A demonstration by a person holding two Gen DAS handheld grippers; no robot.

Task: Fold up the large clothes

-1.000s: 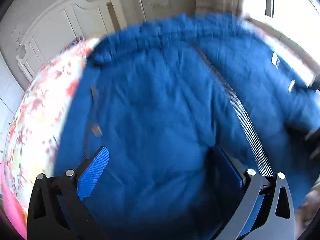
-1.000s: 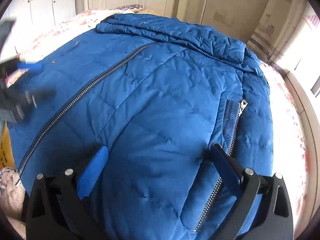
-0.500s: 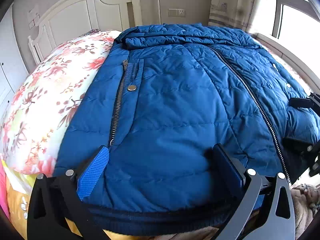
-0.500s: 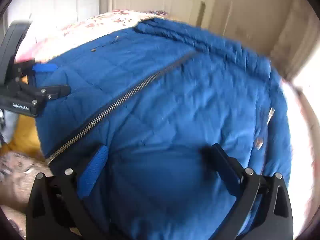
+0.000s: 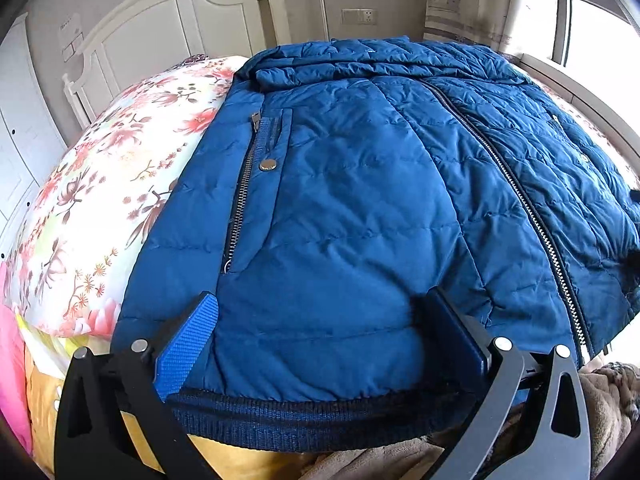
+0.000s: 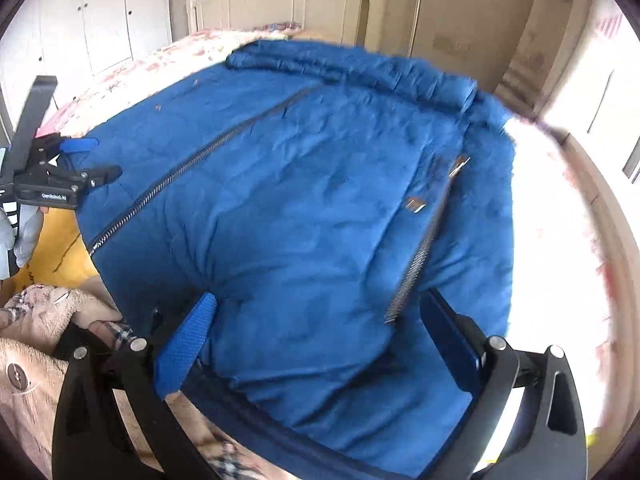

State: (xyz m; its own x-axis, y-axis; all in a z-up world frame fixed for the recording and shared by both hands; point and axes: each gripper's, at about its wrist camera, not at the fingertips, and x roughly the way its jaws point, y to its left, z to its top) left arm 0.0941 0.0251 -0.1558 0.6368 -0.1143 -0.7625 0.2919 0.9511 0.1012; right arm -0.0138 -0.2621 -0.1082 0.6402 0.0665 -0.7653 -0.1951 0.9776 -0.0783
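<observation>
Blue quilted jacket (image 5: 360, 208) lies spread front-up on the bed, its ribbed hem (image 5: 304, 420) nearest both tools and its bunched collar at the far end by the white headboard (image 5: 172, 28). Left tool (image 5: 320, 340) has its fingers spread wide, one on either side of the lower front panel just above the hem, gripping nothing. Ahead of it and to its left runs a zipped pocket (image 5: 244, 196) with a metal snap beside it; to its right the main zipper (image 5: 524, 208) runs away toward the collar. Further left, a floral bedsheet (image 5: 104, 200) lies bare beside the jacket. Right tool (image 6: 320, 336) is likewise spread wide over the jacket's other lower corner, pinching nothing, with a second pocket zipper (image 6: 420, 252) ahead to its right. Its view is blurred. Near the tools, below the hem, lies tan fleecy fabric (image 6: 36, 344), and yellow bedding (image 6: 60, 248) shows under the jacket's edge
</observation>
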